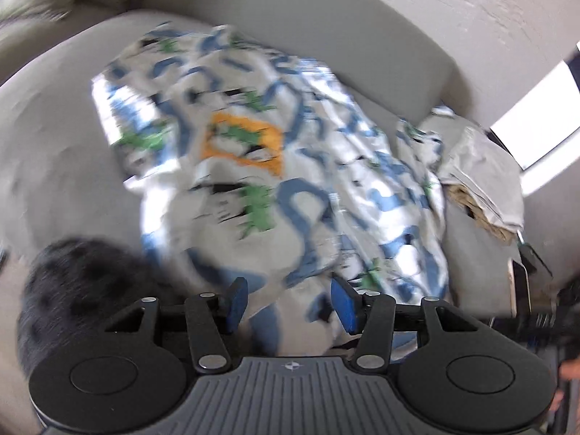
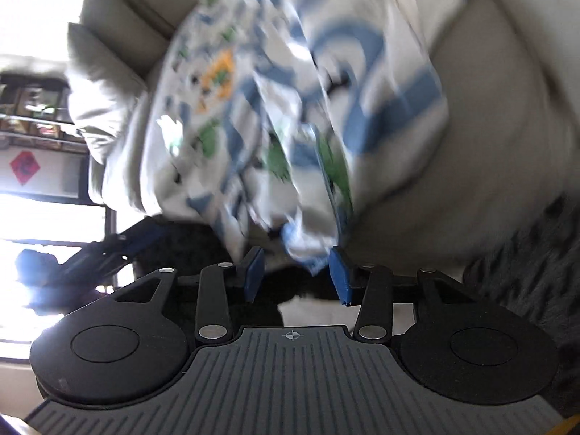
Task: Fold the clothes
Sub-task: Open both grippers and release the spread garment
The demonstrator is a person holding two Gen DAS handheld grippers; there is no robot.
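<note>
A crumpled white garment [image 1: 275, 166] with blue, green and orange print lies in a heap on a grey sofa seat [image 1: 61, 166]. My left gripper [image 1: 290, 306] is open just above its near edge, with cloth lying between the spread blue pads [image 1: 235, 304]. In the right wrist view the same garment [image 2: 290, 101] fills the middle. My right gripper [image 2: 297, 275] is open, and a fold of the cloth hangs down between its blue pads [image 2: 340, 275]. Both views are motion-blurred.
A dark fuzzy item [image 1: 79, 290] lies on the seat at the left and shows in the right wrist view [image 2: 525, 253]. A folded grey cloth pile [image 1: 482, 181] sits at the right. The sofa back [image 1: 326, 25] rises behind. The other gripper [image 2: 108, 250] and bright windows [image 2: 47, 217] are at the left.
</note>
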